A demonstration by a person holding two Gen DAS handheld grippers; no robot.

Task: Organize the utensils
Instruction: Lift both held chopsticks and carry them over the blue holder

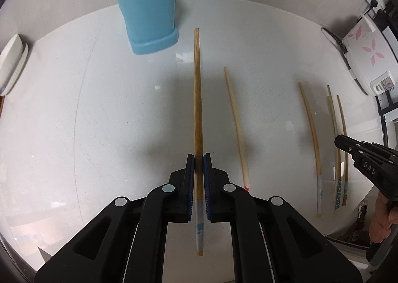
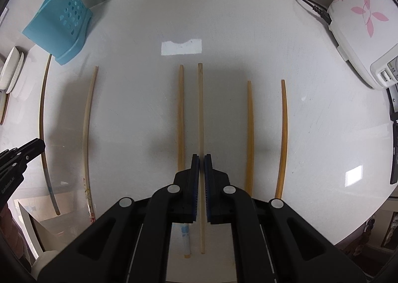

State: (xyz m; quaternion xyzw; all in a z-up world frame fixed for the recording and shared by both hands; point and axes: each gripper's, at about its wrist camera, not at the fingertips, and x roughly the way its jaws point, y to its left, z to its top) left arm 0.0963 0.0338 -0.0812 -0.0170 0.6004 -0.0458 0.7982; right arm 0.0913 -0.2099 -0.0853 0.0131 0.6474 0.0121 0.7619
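**Both tongs loaded, holder sat up and left of both**

Left tongs (image 1: pixel 198 158) were pinching a brown chopstick (image 1: pixel 197 99) near its patterned end; its long axis ran straight out ahead of the tongs, tip aimed just right of the blue holder (image 1: pixel 146 9). That holder stood upright at the far left of the worktop (image 1: pixel 99 109), with a few sticks already poking out of its top.

Right tongs (image 2: pixel 201 160) were pinched on a paler chopstick (image 2: pixel 200 109), also lying along the line of the tongs. From that side the holder (image 2: pixel 58 32) was well off to the far left, so my left hand was the nearer one to it.

My read: both sticks had to swing from lengthwise to upright before dropping in, and left should have gone first.

Still lying on the worktop: four loose chopsticks (image 1: pixel 236 121), all roughly parallel, between and to the right of the held pair. A white appliance (image 2: pixel 360 24) sat at far right, clear of the route.
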